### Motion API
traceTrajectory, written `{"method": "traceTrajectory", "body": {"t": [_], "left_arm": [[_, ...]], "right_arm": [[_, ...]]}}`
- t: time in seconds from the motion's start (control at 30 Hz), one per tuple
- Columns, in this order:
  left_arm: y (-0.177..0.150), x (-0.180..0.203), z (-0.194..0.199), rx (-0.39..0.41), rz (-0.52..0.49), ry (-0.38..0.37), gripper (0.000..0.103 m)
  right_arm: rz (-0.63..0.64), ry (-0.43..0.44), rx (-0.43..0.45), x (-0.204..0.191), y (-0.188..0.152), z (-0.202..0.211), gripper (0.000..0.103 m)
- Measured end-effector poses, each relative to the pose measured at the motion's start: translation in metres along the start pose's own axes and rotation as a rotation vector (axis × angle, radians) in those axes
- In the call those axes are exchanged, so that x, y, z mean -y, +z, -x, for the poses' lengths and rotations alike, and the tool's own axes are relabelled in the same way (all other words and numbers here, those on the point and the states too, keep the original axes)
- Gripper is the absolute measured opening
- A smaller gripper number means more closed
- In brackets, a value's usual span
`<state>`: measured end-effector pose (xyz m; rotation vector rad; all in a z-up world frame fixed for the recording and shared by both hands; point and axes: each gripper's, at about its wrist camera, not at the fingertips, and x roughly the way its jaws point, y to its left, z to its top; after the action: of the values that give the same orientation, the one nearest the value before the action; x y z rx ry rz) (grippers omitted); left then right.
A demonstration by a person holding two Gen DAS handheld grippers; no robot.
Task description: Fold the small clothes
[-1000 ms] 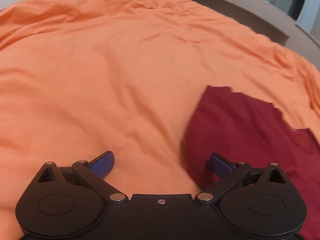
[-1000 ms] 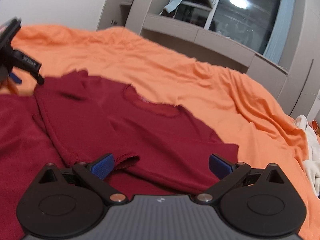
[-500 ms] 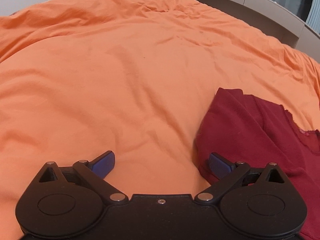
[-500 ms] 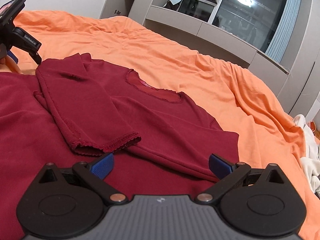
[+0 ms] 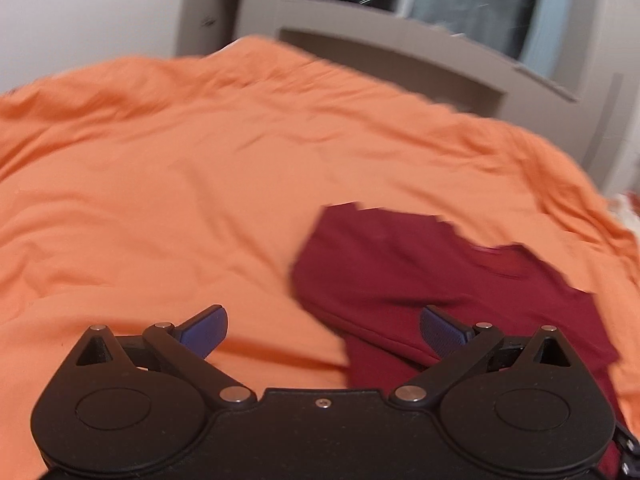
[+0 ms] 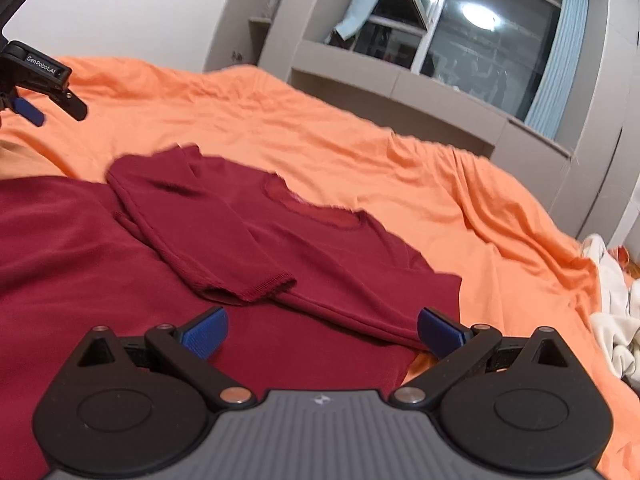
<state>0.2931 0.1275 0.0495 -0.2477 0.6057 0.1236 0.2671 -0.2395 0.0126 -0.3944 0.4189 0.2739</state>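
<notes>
Both hand-held grippers hung over the bed with blue pads spread wide and nothing between them: the right gripper [image 6: 322, 330] sat low over the near part of the garment, and the left gripper [image 5: 323, 330] hovered above bare bedding at the garment's left edge (it also showed at the far left of the right wrist view [image 6: 30, 94]). Beneath them an orange bedspread [image 6: 440, 184] covered the whole bed, wrinkled toward the far right. On it lay a dark red long-sleeved top [image 6: 328, 248], front up, neckline [image 6: 316, 210] pointing to the far side. One sleeve [image 6: 200, 228] was folded across the chest, its stitched cuff [image 6: 260, 286] ending near the middle. A white crumpled cloth [image 6: 616, 308] rested at the right edge. Grey cabinetry [image 6: 400, 88] and a dark window [image 6: 488, 32] stood beyond the bed.
</notes>
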Motion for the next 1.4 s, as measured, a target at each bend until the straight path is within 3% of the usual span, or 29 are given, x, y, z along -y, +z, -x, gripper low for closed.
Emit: {"method": "traceTrajectory", "body": {"t": [0.1, 0.2, 0.33, 0.5, 0.63, 0.77, 1.1, 1.4], "left_arm": [[-0.018, 0.012, 0.031, 0.035, -0.053, -0.092, 0.102], [-0.038, 0.019, 0.050, 0.016, -0.076, -0.172, 0.102], [-0.067, 0.024, 0.072, 0.013, -0.135, -0.219, 0.102], [-0.103, 0.032, 0.111, 0.069, -0.233, -0.287, 0.102], [-0.122, 0.035, 0.132, 0.098, -0.297, -0.289, 0.102], [-0.136, 0.034, 0.141, 0.081, -0.319, -0.288, 0.102], [-0.162, 0.037, 0.157, 0.058, -0.385, -0.294, 0.102], [-0.179, 0.061, 0.154, 0.049, -0.549, -0.240, 0.102]], "right_arm": [[0.038, 0.007, 0.056, -0.007, -0.005, 0.025, 0.103], [0.038, 0.041, 0.101, -0.011, -0.013, 0.052, 0.103], [0.035, 0.041, 0.146, -0.017, -0.024, 0.087, 0.103], [0.010, 0.051, 0.163, -0.024, -0.040, 0.129, 0.103], [0.008, 0.084, 0.124, -0.032, -0.058, 0.157, 0.103], [0.053, 0.059, 0.089, -0.045, -0.070, 0.173, 0.103], [0.165, -0.051, 0.015, -0.073, -0.086, 0.169, 0.103], [0.218, -0.087, 0.017, -0.078, -0.088, 0.156, 0.103]]}}
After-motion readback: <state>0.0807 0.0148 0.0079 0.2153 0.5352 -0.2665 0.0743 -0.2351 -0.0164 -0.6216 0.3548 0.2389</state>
